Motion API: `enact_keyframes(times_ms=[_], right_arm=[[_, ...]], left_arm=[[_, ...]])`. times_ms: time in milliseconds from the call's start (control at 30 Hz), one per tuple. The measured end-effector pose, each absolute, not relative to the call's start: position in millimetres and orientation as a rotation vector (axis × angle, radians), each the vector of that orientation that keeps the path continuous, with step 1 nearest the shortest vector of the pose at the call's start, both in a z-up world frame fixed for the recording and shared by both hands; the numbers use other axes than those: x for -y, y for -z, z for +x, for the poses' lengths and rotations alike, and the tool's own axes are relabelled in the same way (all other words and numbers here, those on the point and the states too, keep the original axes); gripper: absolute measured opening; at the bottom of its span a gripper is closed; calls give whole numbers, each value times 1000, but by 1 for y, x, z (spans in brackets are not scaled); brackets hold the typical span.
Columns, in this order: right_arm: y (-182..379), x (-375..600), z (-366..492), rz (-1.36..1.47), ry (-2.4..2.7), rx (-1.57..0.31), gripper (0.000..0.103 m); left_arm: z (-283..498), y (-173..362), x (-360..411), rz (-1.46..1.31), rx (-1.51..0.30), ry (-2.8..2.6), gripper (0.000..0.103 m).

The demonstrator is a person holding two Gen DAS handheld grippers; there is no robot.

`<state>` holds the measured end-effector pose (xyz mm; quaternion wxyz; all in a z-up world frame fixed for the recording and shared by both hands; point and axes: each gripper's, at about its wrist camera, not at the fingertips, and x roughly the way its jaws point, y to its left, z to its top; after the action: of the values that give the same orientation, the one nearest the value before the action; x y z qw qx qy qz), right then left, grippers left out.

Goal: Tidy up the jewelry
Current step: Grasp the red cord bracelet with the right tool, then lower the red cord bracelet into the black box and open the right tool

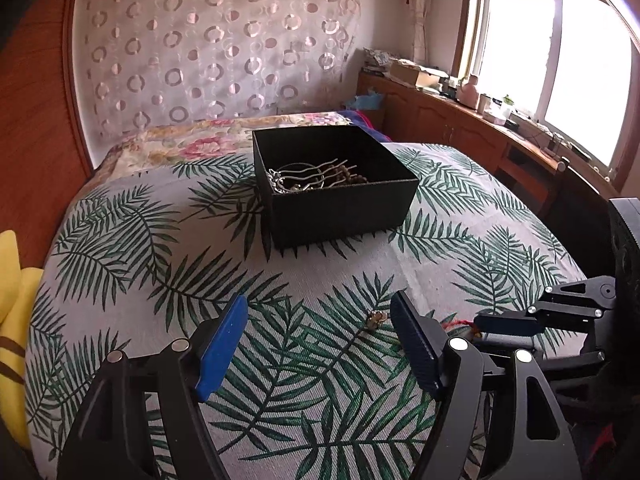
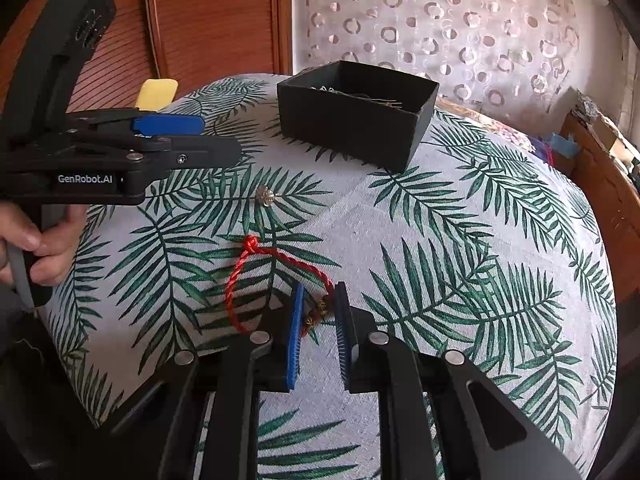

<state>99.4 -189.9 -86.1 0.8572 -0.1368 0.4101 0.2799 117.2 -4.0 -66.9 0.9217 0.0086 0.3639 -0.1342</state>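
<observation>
Between your right jaws: red cord bracelet (image 2: pixel 276 276), brown-gold beads. Ahead of them: black box (image 2: pixel 352 120). Beneath: grey-white cloth (image 2: pixel 440 240), green fern print. Your pads (image 2: pixel 296 340): blue.

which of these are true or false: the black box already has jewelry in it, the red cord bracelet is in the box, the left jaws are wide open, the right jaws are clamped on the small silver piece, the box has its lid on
1. The black box already holds jewelry. True: silver hairpins and brown beads lie inside.
2. The red cord bracelet is in the box. False: it lies on the leaf-print cloth, its beaded end between the jaws of the right gripper.
3. The left gripper has its jaws wide open. True, and they hold nothing.
4. The right jaws are clamped on the small silver piece. False: that piece lies alone on the cloth, apart from both grippers.
5. The box has its lid on. False: it is open-topped, no lid in view.
</observation>
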Motion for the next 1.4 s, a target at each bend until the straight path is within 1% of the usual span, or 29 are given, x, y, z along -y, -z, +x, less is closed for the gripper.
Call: enact_keyframes(times_ms=[33, 367, 400, 433, 500, 567, 633, 733, 800, 833, 867, 900, 1000, 1400], right_arm=[[86, 191, 100, -287, -588, -863, 9], [73, 213, 100, -260, -551, -807, 8], [71, 217, 100, -258, -541, -800, 8], [70, 219, 101, -256, -535, -794, 8], [66, 225, 103, -245, -527, -787, 8], [64, 230, 104, -236, -521, -782, 8], [63, 232, 105, -227, -522, -778, 8], [61, 235, 105, -216, -522, -772, 8], [60, 234, 105, -210, -526, -766, 9], [59, 234, 105, -208, -529, -763, 9], [59, 233, 106, -207, -532, -762, 9], [58, 233, 107, -207, -533, -759, 9], [54, 231, 111, -207, -534, -750, 9], [14, 214, 150, -205, -526, -658, 9]], left_arm=[[117, 67, 4, 17, -749, 277, 71], [121, 80, 20, 41, -806, 316, 70], [122, 81, 22, 44, -811, 322, 69], [122, 83, 25, 49, -817, 332, 66], [123, 84, 29, 57, -826, 347, 56], [123, 86, 36, 72, -832, 363, 51], [124, 87, 42, 88, -836, 371, 48], [128, 92, 51, 112, -852, 370, 41], [130, 94, 53, 117, -859, 365, 30], [130, 94, 54, 120, -856, 360, 27], [130, 93, 54, 119, -857, 362, 15], [130, 93, 54, 115, -858, 367, 12], [128, 90, 52, 109, -842, 366, 9], [138, 48, 41, 89, -744, 335, 9]])
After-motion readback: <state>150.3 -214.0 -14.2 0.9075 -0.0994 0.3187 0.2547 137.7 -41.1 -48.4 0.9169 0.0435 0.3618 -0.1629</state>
